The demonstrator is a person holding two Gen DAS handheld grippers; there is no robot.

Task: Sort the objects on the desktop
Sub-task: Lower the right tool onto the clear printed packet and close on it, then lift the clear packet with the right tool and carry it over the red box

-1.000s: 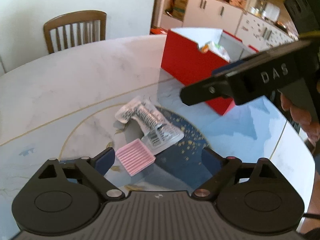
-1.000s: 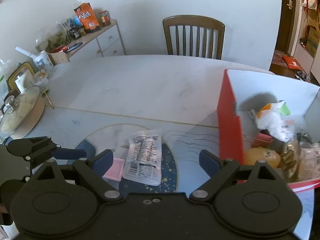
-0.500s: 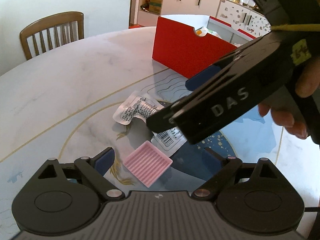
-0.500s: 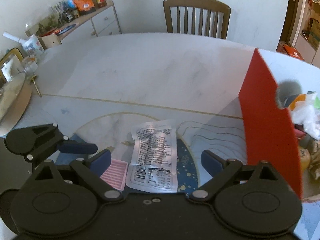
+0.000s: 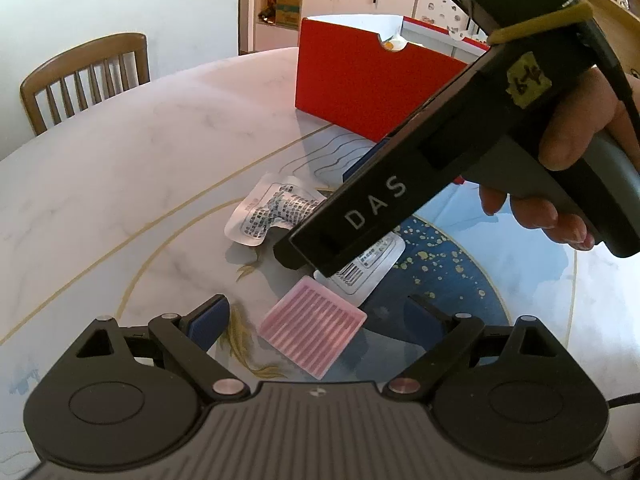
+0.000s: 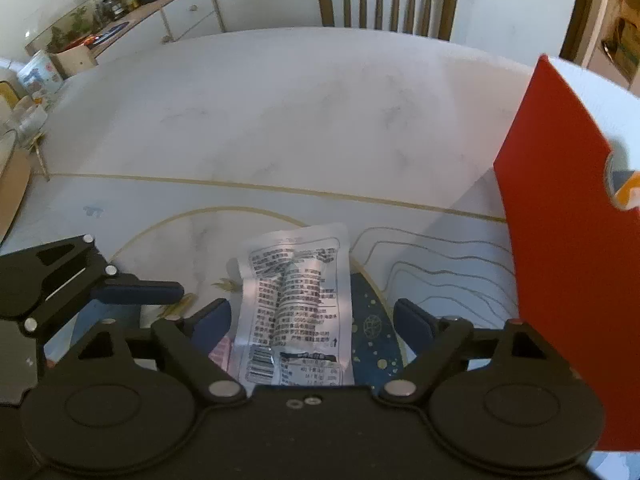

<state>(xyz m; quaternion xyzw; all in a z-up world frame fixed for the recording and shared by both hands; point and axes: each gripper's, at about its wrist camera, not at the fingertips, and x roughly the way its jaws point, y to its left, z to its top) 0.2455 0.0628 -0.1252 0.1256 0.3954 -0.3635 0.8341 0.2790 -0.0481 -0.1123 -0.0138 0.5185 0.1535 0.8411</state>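
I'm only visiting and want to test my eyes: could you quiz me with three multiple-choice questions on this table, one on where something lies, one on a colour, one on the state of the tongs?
1. Where is the pink ridged tray?
A. in the box
B. on the table, between the left tongs' fingers
C. on the chair

2. What colour is the box outside?
A. red
B. green
C. yellow

3. How are the right tongs?
A. shut on the silver packet
B. out of sight
C. open over the packet

Answers: B, it lies flat on the tabletop; A, its wall is red; C, the fingers stand apart on either side.
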